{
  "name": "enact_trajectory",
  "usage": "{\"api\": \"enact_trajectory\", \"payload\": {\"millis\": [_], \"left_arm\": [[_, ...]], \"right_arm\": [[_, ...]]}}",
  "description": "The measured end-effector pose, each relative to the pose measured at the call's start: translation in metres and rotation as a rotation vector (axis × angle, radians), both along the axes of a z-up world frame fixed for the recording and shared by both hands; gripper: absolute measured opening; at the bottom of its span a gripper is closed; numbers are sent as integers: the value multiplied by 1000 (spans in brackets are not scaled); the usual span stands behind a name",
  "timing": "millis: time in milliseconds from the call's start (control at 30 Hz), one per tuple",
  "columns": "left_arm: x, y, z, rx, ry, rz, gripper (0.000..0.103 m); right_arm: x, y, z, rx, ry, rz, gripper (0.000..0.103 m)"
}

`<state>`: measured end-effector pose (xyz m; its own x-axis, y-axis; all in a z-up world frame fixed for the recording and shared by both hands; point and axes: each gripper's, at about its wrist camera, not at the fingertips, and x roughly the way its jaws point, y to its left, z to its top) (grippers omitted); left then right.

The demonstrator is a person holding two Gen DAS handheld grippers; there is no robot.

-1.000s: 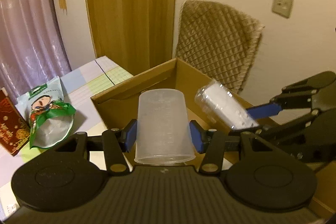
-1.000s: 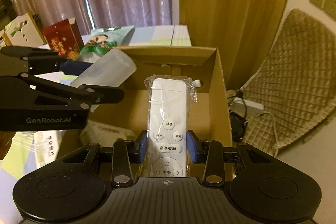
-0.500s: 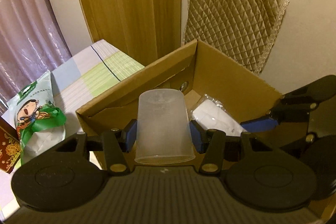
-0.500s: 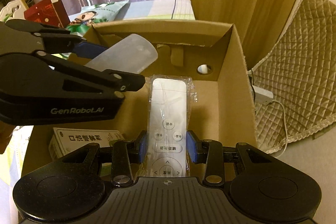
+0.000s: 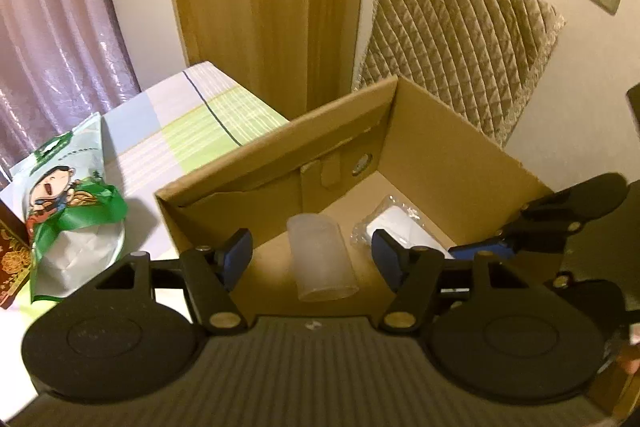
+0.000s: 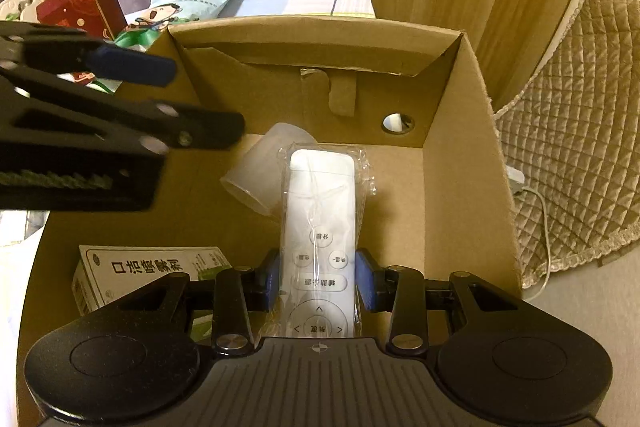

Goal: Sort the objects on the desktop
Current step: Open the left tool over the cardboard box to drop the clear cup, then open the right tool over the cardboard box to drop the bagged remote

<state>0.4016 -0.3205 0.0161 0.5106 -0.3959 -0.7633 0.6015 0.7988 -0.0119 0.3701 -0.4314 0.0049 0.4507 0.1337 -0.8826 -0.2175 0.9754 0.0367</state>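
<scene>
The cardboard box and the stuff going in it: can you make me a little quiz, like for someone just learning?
1. True or false: the plastic cup is squeezed tight in the left gripper.
2. What is the right gripper holding? A) a spoon B) a white remote in a clear wrapper C) a red book
3. Fill in: the white carton with printed letters lies inside the ____.

Key
1. False. The left gripper's jaws are opening and the cup sits loose between them, down in the cardboard box.
2. B, the remote.
3. Box; the carton lies in its near left corner.
</scene>
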Motion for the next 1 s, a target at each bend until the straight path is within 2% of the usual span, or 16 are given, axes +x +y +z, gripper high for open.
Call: {"api": "enact_trajectory", "payload": {"millis": [300, 467, 500, 567, 967, 1000], "left_arm": [[-5, 19, 22, -31, -36, 41, 62], [-11, 33, 30, -44, -48, 68, 62], [-13, 36, 30, -44, -48, 74, 62], [-16, 42, 31, -44, -48, 86, 62], [-54, 86, 42, -67, -58, 154, 61], [-59, 90, 43, -69, -60, 158, 64]], "right_arm": [[9, 3, -5, 4, 18, -17, 39], [5, 3, -2, 2, -5, -29, 41], [5, 3, -1, 12, -8, -33, 67], [2, 3, 1, 30, -21, -41, 71], [-32, 19, 31, 21, -109, -40, 71], [-37, 20, 34, 25, -117, -45, 71]]}}
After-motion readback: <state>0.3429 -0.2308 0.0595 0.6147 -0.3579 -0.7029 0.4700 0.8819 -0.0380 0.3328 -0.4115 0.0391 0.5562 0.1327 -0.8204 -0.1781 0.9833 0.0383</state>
